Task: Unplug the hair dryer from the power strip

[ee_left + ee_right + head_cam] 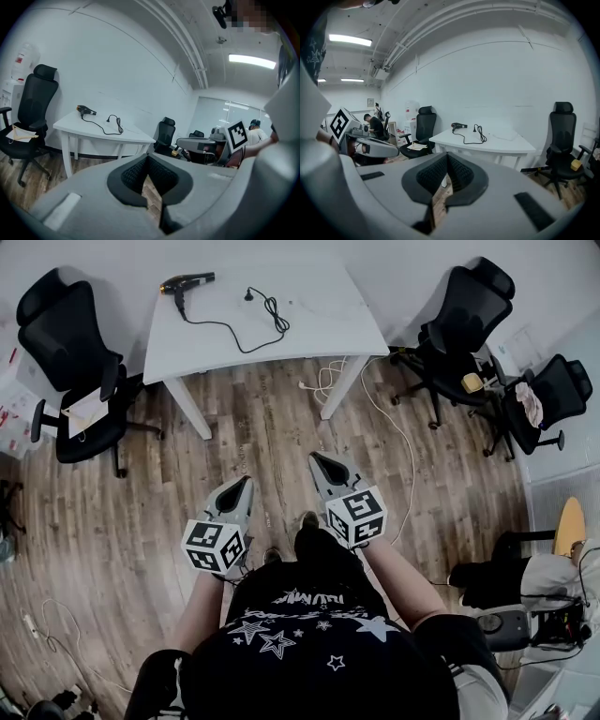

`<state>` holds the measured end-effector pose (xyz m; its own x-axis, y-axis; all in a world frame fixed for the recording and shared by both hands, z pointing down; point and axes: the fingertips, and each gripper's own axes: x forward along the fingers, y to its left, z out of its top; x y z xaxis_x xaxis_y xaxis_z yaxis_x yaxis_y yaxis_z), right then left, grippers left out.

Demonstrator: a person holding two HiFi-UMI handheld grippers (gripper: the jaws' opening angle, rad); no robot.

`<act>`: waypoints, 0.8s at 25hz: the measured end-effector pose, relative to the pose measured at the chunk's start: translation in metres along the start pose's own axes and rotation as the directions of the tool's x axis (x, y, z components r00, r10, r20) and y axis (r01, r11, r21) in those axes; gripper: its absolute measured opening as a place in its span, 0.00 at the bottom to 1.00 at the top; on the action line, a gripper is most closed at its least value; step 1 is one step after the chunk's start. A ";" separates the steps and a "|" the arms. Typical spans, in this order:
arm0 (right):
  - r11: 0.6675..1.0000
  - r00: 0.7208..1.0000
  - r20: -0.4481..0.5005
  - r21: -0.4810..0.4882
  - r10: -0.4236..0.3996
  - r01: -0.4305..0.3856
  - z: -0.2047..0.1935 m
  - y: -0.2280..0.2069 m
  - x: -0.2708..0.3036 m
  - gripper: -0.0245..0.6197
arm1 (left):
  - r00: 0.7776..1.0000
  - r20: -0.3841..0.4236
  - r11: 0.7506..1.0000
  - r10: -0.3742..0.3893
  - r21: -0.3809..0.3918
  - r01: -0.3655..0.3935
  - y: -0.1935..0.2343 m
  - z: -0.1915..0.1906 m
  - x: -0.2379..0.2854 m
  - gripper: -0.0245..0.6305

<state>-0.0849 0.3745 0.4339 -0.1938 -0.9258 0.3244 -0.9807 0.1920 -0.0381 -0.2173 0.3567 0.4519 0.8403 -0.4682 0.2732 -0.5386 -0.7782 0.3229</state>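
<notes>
A black hair dryer point(186, 282) lies at the far left of a white table point(323, 320). Its black cord point(234, 337) loops across the tabletop and ends in a plug point(249, 294) that lies loose on the table. The dryer point(86, 110) also shows in the left gripper view, and the dryer point(459, 125) in the right gripper view, both small and far off. My left gripper point(246, 482) and right gripper point(317, 457) are held side by side over the wooden floor, well short of the table. Both are shut with nothing in them.
Black office chairs stand left of the table point(75, 362) and to its right point(459, 315), with another point(548, 395) further right. White cable point(323, 381) lies on the floor under the table. A small white strip-like object point(28, 622) lies on the floor at lower left.
</notes>
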 end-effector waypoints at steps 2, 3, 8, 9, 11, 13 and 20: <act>1.000 1.000 0.000 0.010 -0.005 0.005 0.002 -0.005 0.008 0.05 | 1.000 -0.005 1.000 0.010 -0.012 -0.010 0.008 -0.001 0.002 0.05; 1.000 1.000 0.002 0.014 -0.005 0.005 0.004 -0.007 0.013 0.05 | 1.000 -0.006 1.000 0.015 -0.016 -0.015 0.012 -0.001 0.004 0.05; 1.000 1.000 0.000 0.012 0.010 -0.010 0.009 -0.022 0.048 0.05 | 0.999 -0.004 0.999 0.051 -0.015 -0.051 0.030 0.005 0.020 0.05; 1.000 1.000 -0.002 0.011 0.017 -0.017 0.010 -0.026 0.057 0.05 | 0.998 -0.003 0.998 0.062 -0.017 -0.062 0.036 0.008 0.024 0.05; 0.999 0.999 0.000 0.007 0.038 -0.038 0.014 -0.034 0.074 0.05 | 0.996 -0.002 0.996 0.089 -0.026 -0.089 0.048 0.013 0.035 0.05; 0.998 0.998 0.006 0.000 0.056 -0.056 0.021 -0.045 0.090 0.05 | 0.994 0.002 0.993 0.111 -0.032 -0.111 0.058 0.021 0.048 0.05; 0.996 0.996 0.015 -0.004 0.091 -0.091 0.050 -0.104 0.140 0.05 | 0.989 0.018 0.989 0.144 -0.027 -0.143 0.080 0.062 0.111 0.05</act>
<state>-0.0111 0.2087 0.4361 -0.2825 -0.9095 0.3051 -0.9589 0.2765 -0.0638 -0.1635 0.2168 0.4520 0.7550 -0.5826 0.3009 -0.6550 -0.6916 0.3044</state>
